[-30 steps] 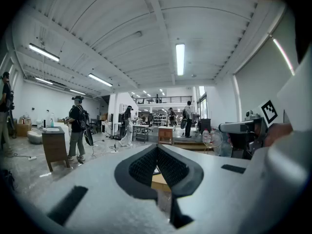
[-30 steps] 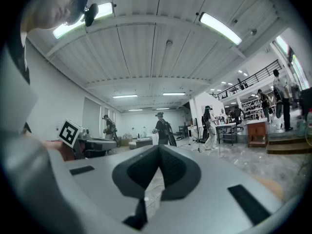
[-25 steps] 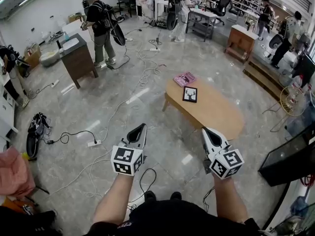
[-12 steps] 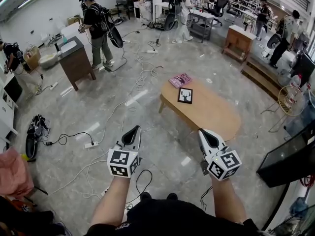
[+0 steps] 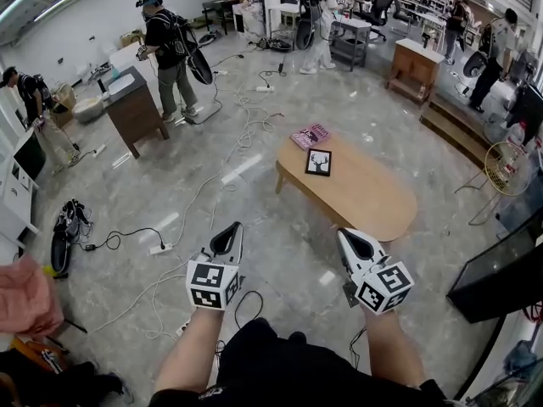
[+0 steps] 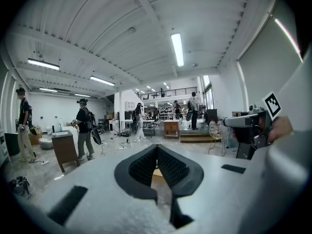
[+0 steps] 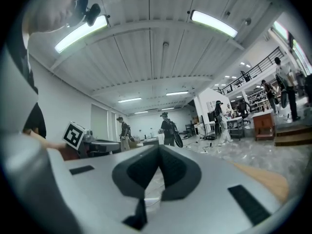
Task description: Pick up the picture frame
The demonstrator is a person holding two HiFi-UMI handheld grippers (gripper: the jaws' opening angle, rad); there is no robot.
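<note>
The picture frame (image 5: 318,162), black with a deer print, lies flat on the near left end of the oval wooden table (image 5: 373,202). Both grippers hang over the floor well short of the table. My left gripper (image 5: 234,227) points ahead with its jaws meeting at the tip, shut and empty (image 6: 157,148). My right gripper (image 5: 343,235) is level with it. Its pads still meet at the tip (image 7: 158,147), just starting to open, with nothing between them. The right gripper view catches the table's edge (image 7: 263,177) at the lower right; the frame does not show there.
A pink book (image 5: 310,136) lies on the table's far end beside the frame. Cables and a power strip (image 5: 161,248) trail over the marble floor on the left. A dark cabinet (image 5: 136,104) stands far left, with people (image 5: 170,49) around. A black screen (image 5: 501,270) stands at the right.
Both grippers have drifted a little lower in the head view and advanced with me toward the table. Their jaws look the same. A person has come into view at the far left.
</note>
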